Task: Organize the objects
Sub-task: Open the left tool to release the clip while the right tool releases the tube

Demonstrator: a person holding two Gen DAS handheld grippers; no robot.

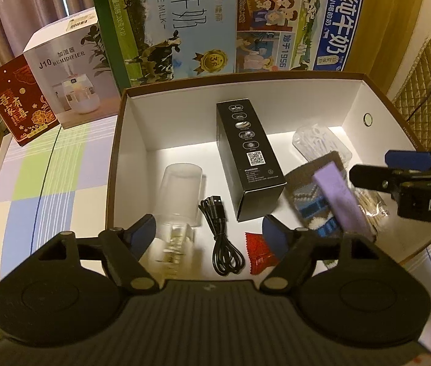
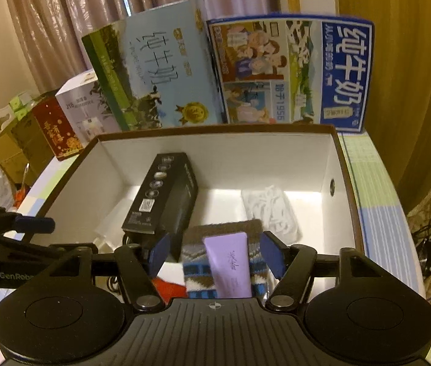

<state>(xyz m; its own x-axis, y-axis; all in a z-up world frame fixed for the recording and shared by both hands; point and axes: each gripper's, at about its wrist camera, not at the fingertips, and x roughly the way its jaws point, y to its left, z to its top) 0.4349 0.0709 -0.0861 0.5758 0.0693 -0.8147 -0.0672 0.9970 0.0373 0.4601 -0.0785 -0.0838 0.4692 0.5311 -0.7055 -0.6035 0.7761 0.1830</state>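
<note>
Tools both gape wide, holding nothing: left tool (image 1: 209, 231) over the cable (image 1: 223, 238), right tool (image 2: 215, 253) over the lilac tube (image 2: 229, 263) inside the box (image 2: 346, 183).

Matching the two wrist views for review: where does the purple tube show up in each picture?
Left wrist: purple tube lies right of centre, on the patterned sock.
Right wrist: purple tube sits low centre, between the right gripper fingers.
Shared landmark: the black box.

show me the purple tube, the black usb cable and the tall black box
purple tube (image 2: 229, 263): right wrist view, middle of its printed face
black usb cable (image 1: 223, 238): left wrist view, bundled coil
tall black box (image 1: 247, 149): left wrist view, top face by the QR code
</note>
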